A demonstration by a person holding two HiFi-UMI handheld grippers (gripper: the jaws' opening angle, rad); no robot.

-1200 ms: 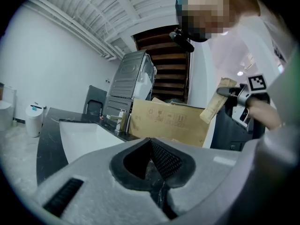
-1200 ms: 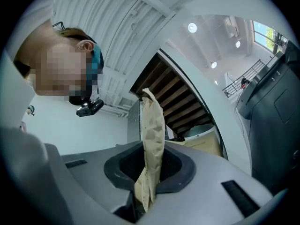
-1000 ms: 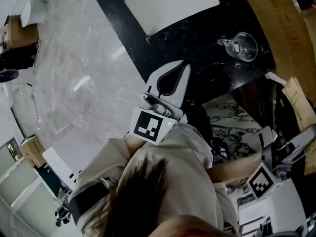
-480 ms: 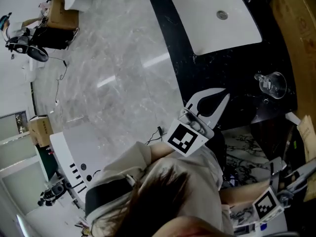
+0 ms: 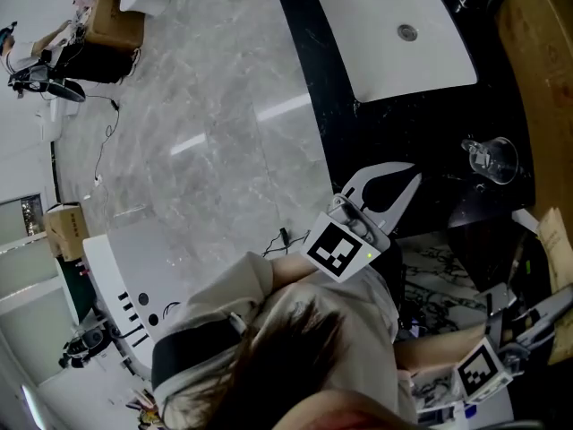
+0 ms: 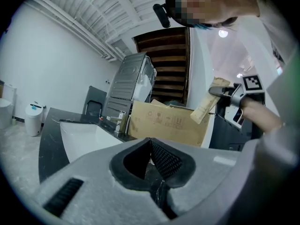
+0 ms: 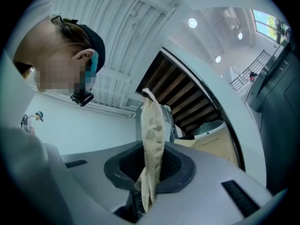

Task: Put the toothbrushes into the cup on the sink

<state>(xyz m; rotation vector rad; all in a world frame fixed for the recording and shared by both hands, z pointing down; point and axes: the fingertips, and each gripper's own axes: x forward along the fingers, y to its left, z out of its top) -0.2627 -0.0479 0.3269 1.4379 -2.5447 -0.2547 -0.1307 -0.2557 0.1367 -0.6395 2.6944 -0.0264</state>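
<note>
Paper packet (image 7: pixel 152 125), contents unseen

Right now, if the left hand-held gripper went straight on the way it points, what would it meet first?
Probably the cardboard box beyond the black counter; the left hand-held gripper points at it, though depth is unclear.

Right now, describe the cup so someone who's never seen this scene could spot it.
Find the white sink basin sunk in the black countertop. On the bare counter past the basin's near corner, toward the brown panel, stands the cup. It is the only clear glass thing there, round-rimmed and see-through against the black.
</note>
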